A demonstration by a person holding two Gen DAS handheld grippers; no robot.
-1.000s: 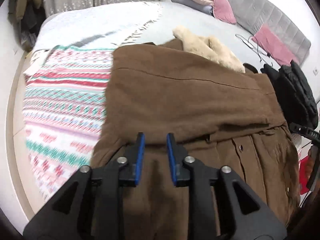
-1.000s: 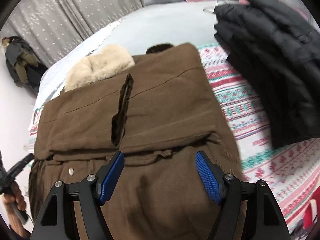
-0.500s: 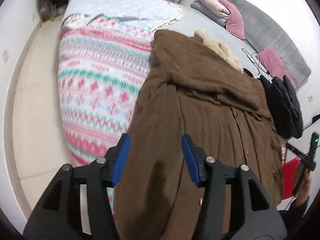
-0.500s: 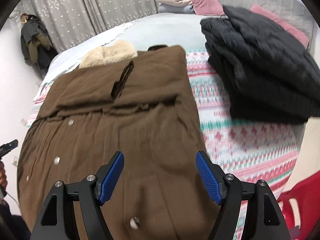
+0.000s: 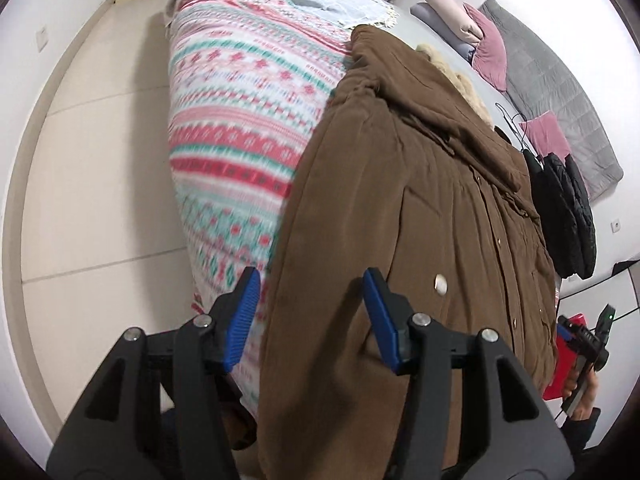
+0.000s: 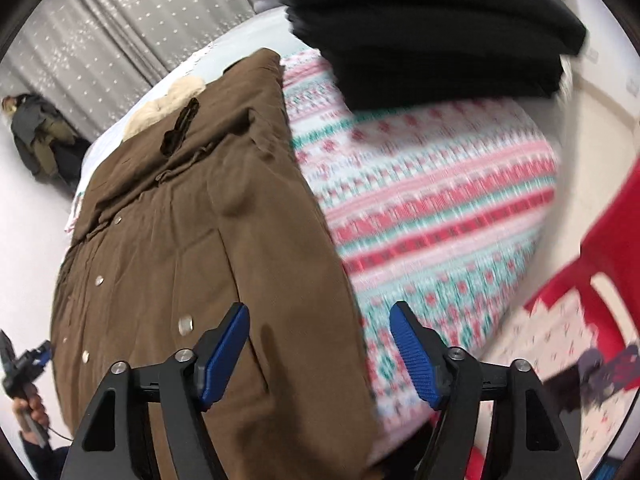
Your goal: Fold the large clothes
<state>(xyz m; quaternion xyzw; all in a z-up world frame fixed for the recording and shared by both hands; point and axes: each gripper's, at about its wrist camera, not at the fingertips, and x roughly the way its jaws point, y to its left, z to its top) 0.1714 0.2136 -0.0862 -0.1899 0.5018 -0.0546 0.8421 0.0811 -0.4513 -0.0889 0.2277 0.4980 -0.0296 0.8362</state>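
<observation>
The left gripper [image 5: 310,312] hangs over the near, left edge of the brown coat [image 5: 420,220], its blue pads spread with nothing pinched; coat hem and blanket show in the gap. The right gripper [image 6: 320,344] hovers over the coat's right edge, its jaws closing but wide apart, only the coat's border beneath them, not pressed. The coat lies flat on the patterned blanket [image 6: 432,200] covering the bed, its long axis running away from the person: hem nearest, snap buttons [image 6: 185,325] in a line up the front, cream fur collar [image 6: 168,108] at the far end. To the right, beside the coat, sits a folded black jacket [image 6: 420,28]; a red plastic chair [image 6: 612,248] stands off the bed's corner. Beyond, pillows [image 5: 472,36] and a grey headboard [image 5: 560,112]; dotted curtains [image 6: 132,32] hang behind. Compared with a second ago, both grippers have drawn back from the folded upper part to the hem, and the left pads, then nearly together, now stand apart.
</observation>
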